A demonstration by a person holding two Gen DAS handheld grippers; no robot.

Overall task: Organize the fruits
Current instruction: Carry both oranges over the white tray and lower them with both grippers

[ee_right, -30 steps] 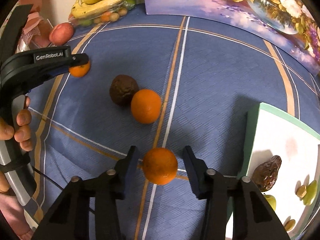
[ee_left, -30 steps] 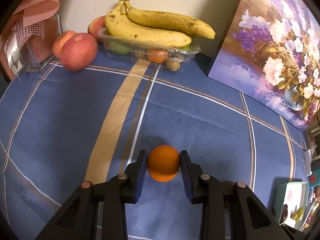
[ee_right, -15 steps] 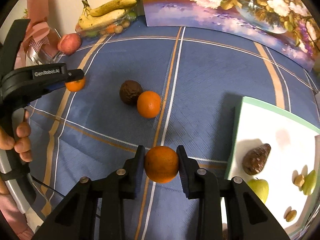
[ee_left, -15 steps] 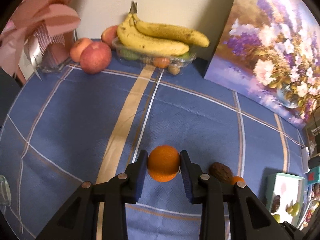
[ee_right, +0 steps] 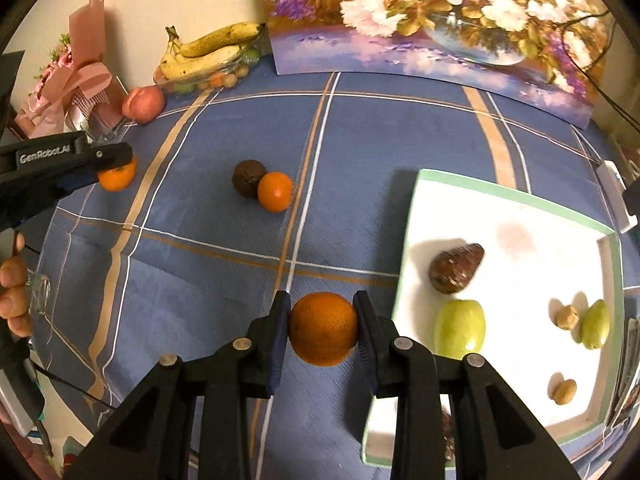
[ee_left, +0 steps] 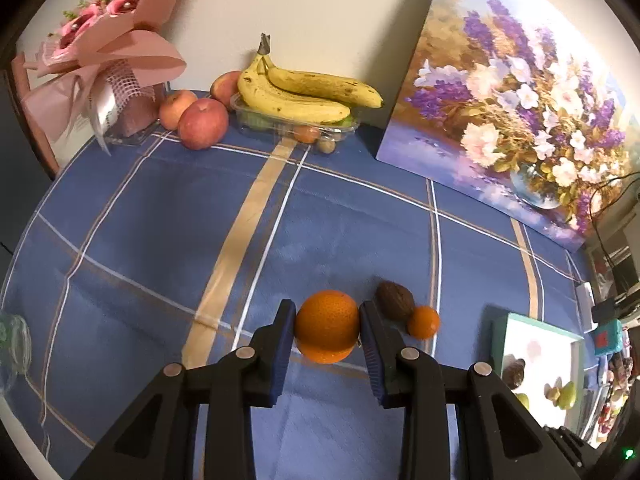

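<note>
My left gripper point(ee_left: 327, 326) is shut on an orange point(ee_left: 326, 326) and holds it above the blue checked cloth; the same orange shows in the right wrist view point(ee_right: 118, 174). My right gripper point(ee_right: 322, 328) is shut on another orange point(ee_right: 322, 328), held just left of the green-rimmed white tray point(ee_right: 516, 200). A third orange point(ee_right: 275, 191) lies on the cloth touching a dark brown fruit point(ee_right: 248, 178); both also show in the left wrist view, the orange point(ee_left: 423, 322) and the brown fruit point(ee_left: 395, 300). The tray holds a brown fruit point(ee_right: 456, 267), a green fruit point(ee_right: 460, 328) and small nuts.
Bananas point(ee_left: 304, 94) lie on a clear fruit box at the back wall, with apples point(ee_left: 202, 124) and a pink bouquet point(ee_left: 104, 60) to the left. A flower painting point(ee_left: 516, 112) leans at the back right. A glass point(ee_left: 14, 340) stands at the left edge.
My right gripper closed on its orange and lifted it toward the tray. My left gripper has risen and pulled back with its orange, so more of the table shows.
</note>
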